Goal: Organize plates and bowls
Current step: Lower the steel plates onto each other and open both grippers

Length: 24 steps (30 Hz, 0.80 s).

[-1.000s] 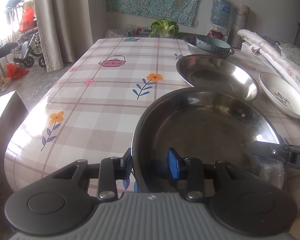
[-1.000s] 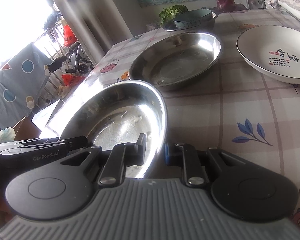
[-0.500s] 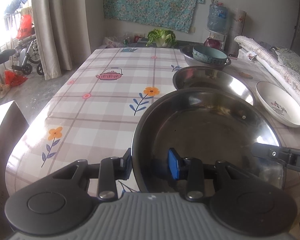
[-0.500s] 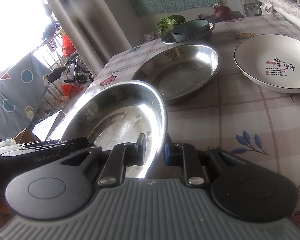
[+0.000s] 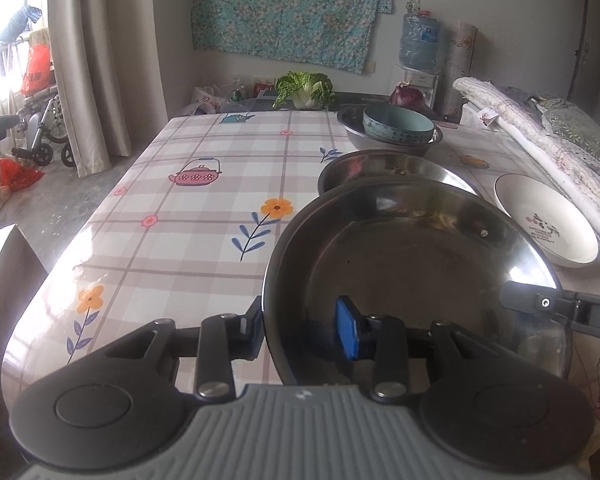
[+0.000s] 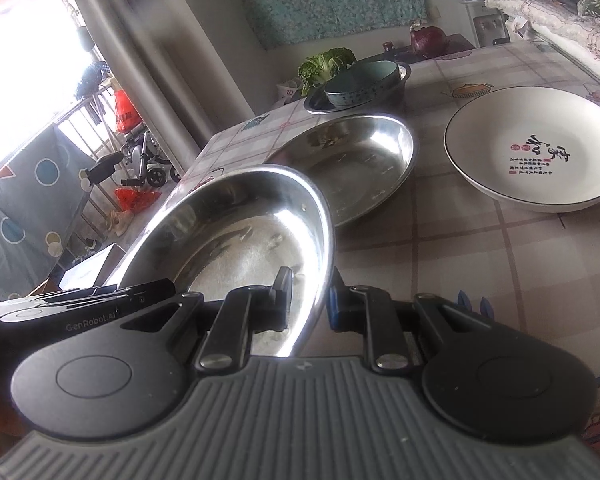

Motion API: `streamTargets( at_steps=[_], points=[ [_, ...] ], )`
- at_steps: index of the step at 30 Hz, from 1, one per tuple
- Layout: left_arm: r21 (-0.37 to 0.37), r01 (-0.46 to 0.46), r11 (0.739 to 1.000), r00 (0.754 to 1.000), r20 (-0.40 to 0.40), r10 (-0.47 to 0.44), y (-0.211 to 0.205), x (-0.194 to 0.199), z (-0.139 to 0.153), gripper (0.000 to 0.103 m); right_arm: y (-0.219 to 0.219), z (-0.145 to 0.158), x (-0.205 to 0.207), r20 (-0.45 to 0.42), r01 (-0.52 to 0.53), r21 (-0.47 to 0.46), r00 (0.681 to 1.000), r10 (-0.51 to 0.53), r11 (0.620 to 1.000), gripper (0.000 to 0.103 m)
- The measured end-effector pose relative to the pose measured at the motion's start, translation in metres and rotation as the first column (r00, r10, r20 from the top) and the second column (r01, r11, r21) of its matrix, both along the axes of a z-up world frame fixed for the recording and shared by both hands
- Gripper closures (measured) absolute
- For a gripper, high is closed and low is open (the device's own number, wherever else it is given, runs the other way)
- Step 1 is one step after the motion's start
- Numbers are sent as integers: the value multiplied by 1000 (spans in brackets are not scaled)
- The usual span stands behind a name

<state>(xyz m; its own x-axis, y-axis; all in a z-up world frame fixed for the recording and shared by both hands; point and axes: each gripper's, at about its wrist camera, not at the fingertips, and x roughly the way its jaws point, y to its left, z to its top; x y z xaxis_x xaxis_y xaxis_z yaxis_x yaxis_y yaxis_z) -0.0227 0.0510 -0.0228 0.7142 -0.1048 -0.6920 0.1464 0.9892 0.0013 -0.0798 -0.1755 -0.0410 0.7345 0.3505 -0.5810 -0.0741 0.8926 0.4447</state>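
Both grippers grip one wide steel plate (image 5: 412, 264), also in the right wrist view (image 6: 244, 240), and hold it above the table. My left gripper (image 5: 300, 326) is shut on its near-left rim. My right gripper (image 6: 310, 300) is shut on its right rim. A second steel plate (image 5: 396, 168) (image 6: 352, 164) lies on the table just beyond, partly hidden by the held one. A white plate with printed writing (image 5: 548, 220) (image 6: 532, 152) lies to the right. A blue bowl (image 5: 398, 124) (image 6: 360, 84) sits in a steel basin (image 5: 352, 132) at the back.
The table (image 5: 200, 200) has a plaid cloth with flower and teapot prints. A cabbage (image 5: 306, 90) and a red onion (image 5: 408, 96) lie past its far end. Rolled fabric (image 5: 540, 144) runs along the right edge. A curtain and a wheelchair stand at the left.
Both grippers have lifted the held steel plate higher and carried it toward the second steel plate, which it now partly covers in the left wrist view.
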Motion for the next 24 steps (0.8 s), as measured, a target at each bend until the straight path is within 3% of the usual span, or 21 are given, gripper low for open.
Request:
streamTargets(
  at_steps=[24],
  points=[
    [1,39,999,999,-20,-39,-32,57,3,65,-30,6,47,-13,66,15,998,-66,998,85]
  ],
)
